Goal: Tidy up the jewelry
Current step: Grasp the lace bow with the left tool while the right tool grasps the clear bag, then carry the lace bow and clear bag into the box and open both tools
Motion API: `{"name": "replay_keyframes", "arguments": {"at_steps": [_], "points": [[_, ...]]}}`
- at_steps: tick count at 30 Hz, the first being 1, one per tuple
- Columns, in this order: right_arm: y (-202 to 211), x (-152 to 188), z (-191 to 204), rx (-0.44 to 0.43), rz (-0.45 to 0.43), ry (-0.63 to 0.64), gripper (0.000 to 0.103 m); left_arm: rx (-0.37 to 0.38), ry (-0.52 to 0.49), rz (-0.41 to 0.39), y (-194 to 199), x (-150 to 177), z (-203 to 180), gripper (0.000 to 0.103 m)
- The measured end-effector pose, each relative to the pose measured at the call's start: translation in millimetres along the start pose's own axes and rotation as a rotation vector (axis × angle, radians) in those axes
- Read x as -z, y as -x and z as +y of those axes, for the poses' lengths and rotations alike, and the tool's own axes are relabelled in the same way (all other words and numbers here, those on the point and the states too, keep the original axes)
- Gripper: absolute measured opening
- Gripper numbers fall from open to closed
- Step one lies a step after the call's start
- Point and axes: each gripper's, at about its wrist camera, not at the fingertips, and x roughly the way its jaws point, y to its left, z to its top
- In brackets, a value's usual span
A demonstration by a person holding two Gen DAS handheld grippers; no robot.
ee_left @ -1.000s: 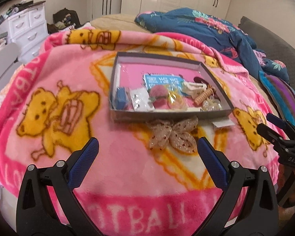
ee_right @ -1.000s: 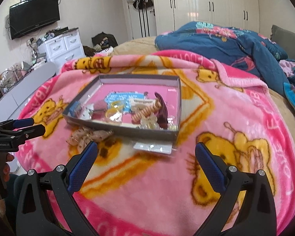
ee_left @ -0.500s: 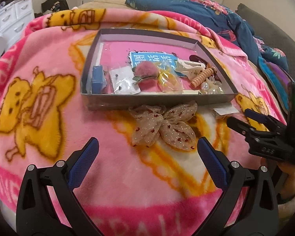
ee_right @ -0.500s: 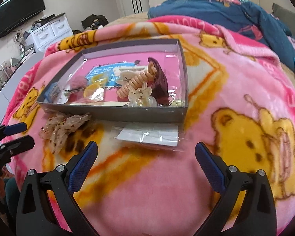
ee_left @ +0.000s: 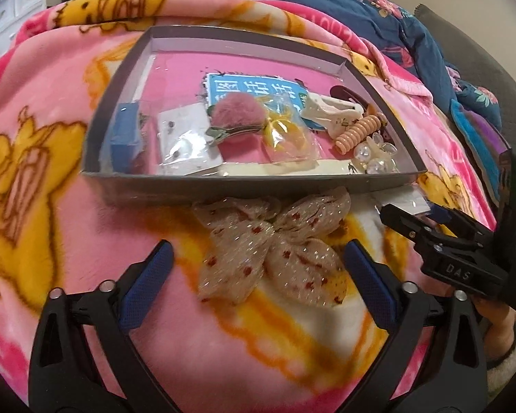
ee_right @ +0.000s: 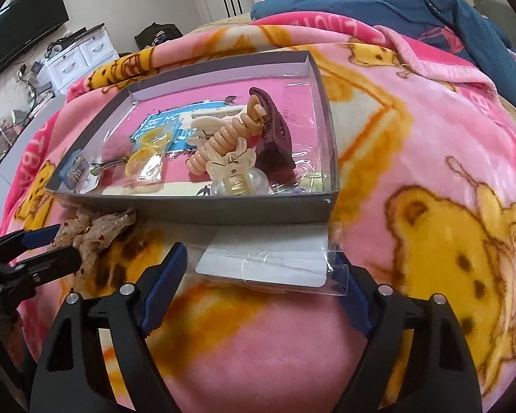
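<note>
A grey box [ee_left: 223, 186] [ee_right: 223, 208] sits on a pink bear blanket and holds several hair clips, a pink pom-pom clip [ee_left: 239, 117], a spiral hair tie [ee_right: 223, 141] and small packets. A beige sheer bow [ee_left: 275, 251] [ee_right: 93, 230] lies on the blanket in front of the box. My left gripper [ee_left: 258, 258] is open, its fingers on either side of the bow. A clear packet with a white card [ee_right: 268, 258] [ee_left: 404, 199] lies by the box's near right corner. My right gripper [ee_right: 261, 265] is open around that packet.
A blue floral duvet [ee_right: 395, 7] lies bunched behind the blanket. A white drawer unit [ee_right: 82, 58] and a wall television [ee_right: 20, 24] stand to the far left. The blanket [ee_right: 430, 172] slopes away on all sides.
Both grippers have moved forward and down toward the blanket. The left now straddles the bow and the right now straddles the clear packet. Both stay open.
</note>
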Motion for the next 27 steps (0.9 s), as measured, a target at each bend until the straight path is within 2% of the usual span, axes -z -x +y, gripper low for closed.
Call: {"name": "replay_keyframes", "arguments": {"at_steps": [1,2,3,5,6,9,10,18,24,27], "points": [[1.9,1.3,-2.3,-0.003,-0.002,-0.007,0.08,-0.005,-0.012,0.005,-2.9,-0.3,-3.3,0.068],[3.5,2.3,-3.8,-0.005,-0.003,-0.01,0.08,-0.012,-0.024,0.006,-4.8,-0.4,-6.4,0.061],[5.7,3.4,-5.0,-0.006,-0.004,-0.012,0.08,-0.014,-0.032,0.006,-5.8,-0.3,-8.2,0.05],[11.0,5.8,-7.6,-0.009,-0.006,-0.017,0.08,-0.022,-0.053,-0.003,-5.7,0.2,-12.4,0.043],[13.9,7.2,-9.0,-0.011,-0.007,-0.018,0.08,-0.013,-0.059,-0.01,-4.6,0.5,-13.3,0.033],[25.4,11.8,-11.5,-0.012,-0.015,-0.014,0.08,0.011,-0.063,-0.021,1.1,3.3,-13.7,0.026],[30.5,13.7,-12.5,-0.014,-0.02,-0.013,0.08,0.018,-0.062,-0.027,4.1,4.9,-12.8,0.01],[56.9,21.8,-5.2,-0.042,-0.044,0.018,0.08,0.054,-0.049,-0.058,28.1,16.9,-4.8,0.01],[72.0,15.9,10.8,-0.073,-0.077,0.053,0.08,0.066,-0.007,-0.116,60.3,22.2,7.6,0.01],[77.3,10.0,18.1,-0.09,-0.095,0.068,0.08,0.047,0.017,-0.15,75.4,19.1,18.6,0.01]]}}
